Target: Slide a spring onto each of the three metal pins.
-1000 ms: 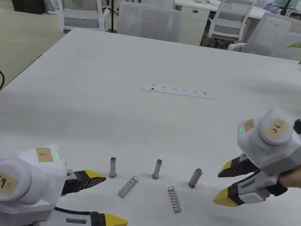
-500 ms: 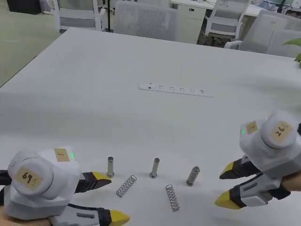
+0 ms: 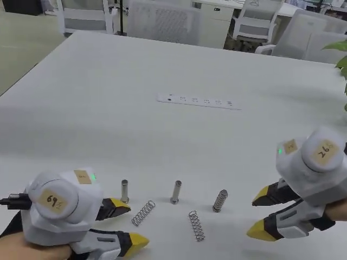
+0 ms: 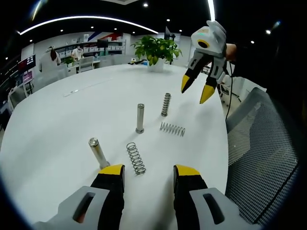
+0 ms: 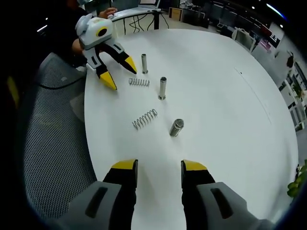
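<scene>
Item: left loose spring, lying flat just right of the left gripper, whose jaws are apart and empty. Long axis apparently near-left to far-right. The left pin stands bare just beyond. The right gripper, spread and empty, is well off right, so farther.

Smooth grey metal with a soft sheen on the pins, thin bright wire in the springs. Matt, even white across the table. Smooth white plastic shells with paper labels on the left gripper and right gripper, jaw tips in yellow plastic; woven mesh on the chair.
</scene>
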Motion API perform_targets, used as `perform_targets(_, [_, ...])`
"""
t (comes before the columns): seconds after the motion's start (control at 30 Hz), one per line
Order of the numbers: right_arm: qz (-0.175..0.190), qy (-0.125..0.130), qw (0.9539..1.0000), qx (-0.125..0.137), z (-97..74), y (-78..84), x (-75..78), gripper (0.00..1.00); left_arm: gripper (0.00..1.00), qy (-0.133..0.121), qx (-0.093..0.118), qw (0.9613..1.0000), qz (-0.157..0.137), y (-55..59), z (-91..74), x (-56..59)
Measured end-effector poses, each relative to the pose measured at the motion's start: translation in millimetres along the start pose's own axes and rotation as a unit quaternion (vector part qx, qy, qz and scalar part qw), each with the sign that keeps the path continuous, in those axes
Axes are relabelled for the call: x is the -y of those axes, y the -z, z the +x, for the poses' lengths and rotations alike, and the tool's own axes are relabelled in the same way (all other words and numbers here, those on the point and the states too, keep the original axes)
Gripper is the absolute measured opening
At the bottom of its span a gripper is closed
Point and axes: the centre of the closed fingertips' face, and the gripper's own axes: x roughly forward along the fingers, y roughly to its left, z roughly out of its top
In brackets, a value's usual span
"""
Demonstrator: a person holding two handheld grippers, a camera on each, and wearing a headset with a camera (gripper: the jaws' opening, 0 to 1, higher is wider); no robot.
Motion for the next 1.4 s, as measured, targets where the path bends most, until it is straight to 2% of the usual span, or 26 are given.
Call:
perform_targets(0.33, [0.002, 0.0, 1.0, 0.0, -0.3, 0.2, -1.0, 0.34, 0.28, -0.017, 0.004, 0.9998, 0.002, -1.9, 6.4, -7.6])
perform_targets(0.87, [0.002, -0.001, 1.0, 0.001, 0.5, 0.2, -2.3, 0.34, 0.18, -0.024, 0.002, 0.9997, 0.009, -1.3, 13.5, -12.0])
perform_targets(1.4, [0.0, -0.002, 1.0, 0.0, 0.4, -0.6, -2.7, 0.34, 0.08, -0.035, -0.011, 0.9991, 0.022, 3.8, 16.0, -16.1])
